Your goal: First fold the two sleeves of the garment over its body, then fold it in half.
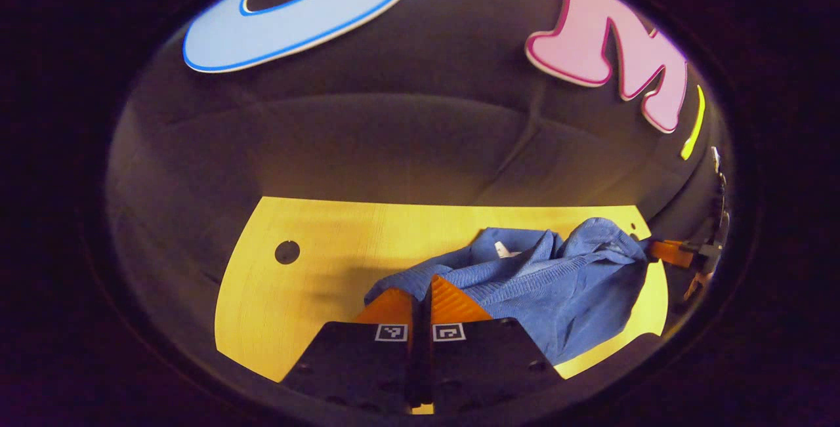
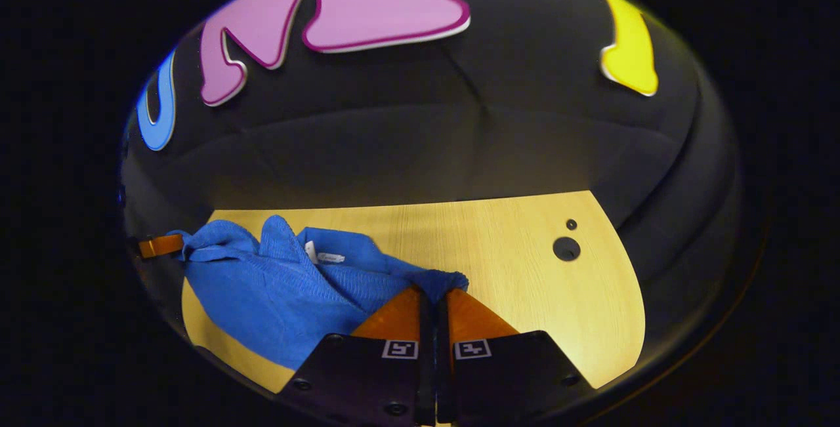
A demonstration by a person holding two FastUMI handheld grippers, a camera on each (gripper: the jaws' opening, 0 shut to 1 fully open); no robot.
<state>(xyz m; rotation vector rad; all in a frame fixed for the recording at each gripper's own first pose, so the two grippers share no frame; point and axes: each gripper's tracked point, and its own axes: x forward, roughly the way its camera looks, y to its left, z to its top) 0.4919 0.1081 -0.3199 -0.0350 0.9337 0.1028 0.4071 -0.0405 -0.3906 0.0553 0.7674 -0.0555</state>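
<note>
Apparently two claws, left claw [image 1: 423,286] and right claw [image 2: 433,296], pinch one garment [image 1: 551,289].

Place: I am working in a recording booth.
Walls: black cloth [image 1: 394,138] is hanging around me.
Surface: a pale wooden tabletop [image 2: 499,250] with round holes is lying beneath me.

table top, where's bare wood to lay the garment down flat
Bare table runs from the blue garment to the edge with the round hole in the right gripper view. In the left gripper view, bare wood surrounds its hole. It's crowded mid-table, where the cloth bunches between the left tongs and right tongs.
</note>
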